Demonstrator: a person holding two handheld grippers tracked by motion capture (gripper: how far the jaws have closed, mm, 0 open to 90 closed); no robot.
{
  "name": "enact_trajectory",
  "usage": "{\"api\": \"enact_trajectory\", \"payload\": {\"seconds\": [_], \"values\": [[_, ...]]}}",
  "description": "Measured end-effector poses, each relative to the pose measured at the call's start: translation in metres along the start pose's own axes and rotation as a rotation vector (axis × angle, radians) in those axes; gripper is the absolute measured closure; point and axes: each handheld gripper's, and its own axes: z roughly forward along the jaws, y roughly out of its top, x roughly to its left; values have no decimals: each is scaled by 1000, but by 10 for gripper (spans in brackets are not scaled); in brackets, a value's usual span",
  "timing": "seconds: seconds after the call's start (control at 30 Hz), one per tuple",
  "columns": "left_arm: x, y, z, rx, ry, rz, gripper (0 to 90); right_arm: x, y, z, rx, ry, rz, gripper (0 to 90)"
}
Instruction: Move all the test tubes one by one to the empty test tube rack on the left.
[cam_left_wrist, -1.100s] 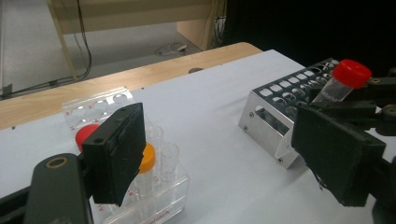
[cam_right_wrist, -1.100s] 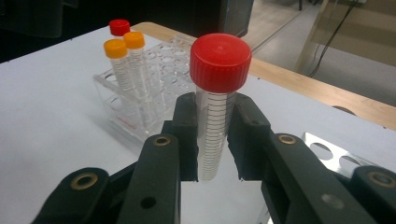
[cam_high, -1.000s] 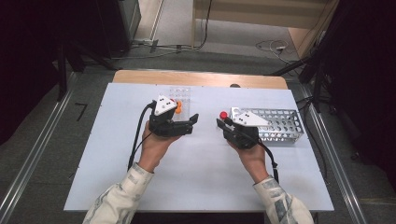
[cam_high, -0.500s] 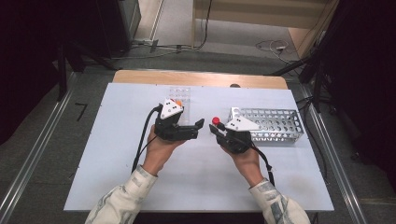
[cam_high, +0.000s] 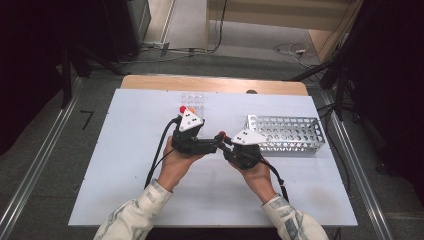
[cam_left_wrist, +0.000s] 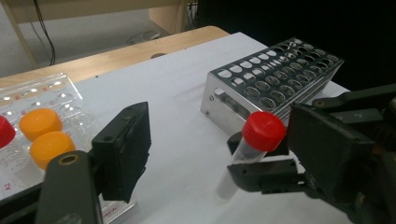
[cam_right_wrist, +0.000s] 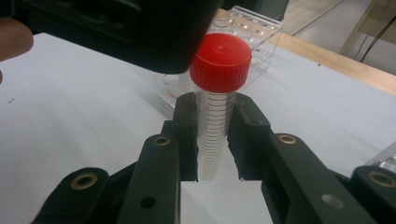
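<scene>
A clear tube with a red cap (cam_right_wrist: 220, 63) stands upright between the pads of my right gripper (cam_right_wrist: 214, 112), which is shut on its graduated body. In the high view that tube (cam_high: 220, 134) sits at mid-table between the two hands. My left gripper (cam_left_wrist: 219, 135) faces it with the red cap (cam_left_wrist: 263, 131) between its jaws, close to the right one and well apart from the left one. Those jaws have just been closing and press on nothing. From above, the left gripper (cam_high: 212, 144) points right, nose to nose with the right gripper (cam_high: 225, 140).
A clear plastic rack (cam_left_wrist: 70, 107) with orange caps (cam_left_wrist: 41, 122) and a red cap lies left of the left gripper. It shows at the table's back (cam_high: 192, 102) in the high view. A perforated metal rack (cam_high: 287, 132) lies on the right. The white table (cam_high: 125, 175) ends at a wooden strip behind.
The right gripper has carried the red-capped tube leftward to the left gripper's jaws. The left gripper has swung its jaws toward it and narrowed them a little.
</scene>
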Motion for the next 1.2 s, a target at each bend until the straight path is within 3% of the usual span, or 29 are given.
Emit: {"api": "enact_trajectory", "payload": {"seconds": [0.23,0.7,0.9,1.0,1.2], "values": [[-5,-4,3,16,-48,32,471,5,0,2,-2,14,-11,709],[-11,-9,7,27,-57,74,680,5,0,2,4,14,-2,708],[-10,-9,6,32,-60,78,691,5,-1,2,2,21,-7,650],[-9,-8,4,26,-61,68,691,5,0,1,5,34,-9,540],[-5,-7,-1,23,-56,58,691,2,0,-2,10,52,8,442]]}}
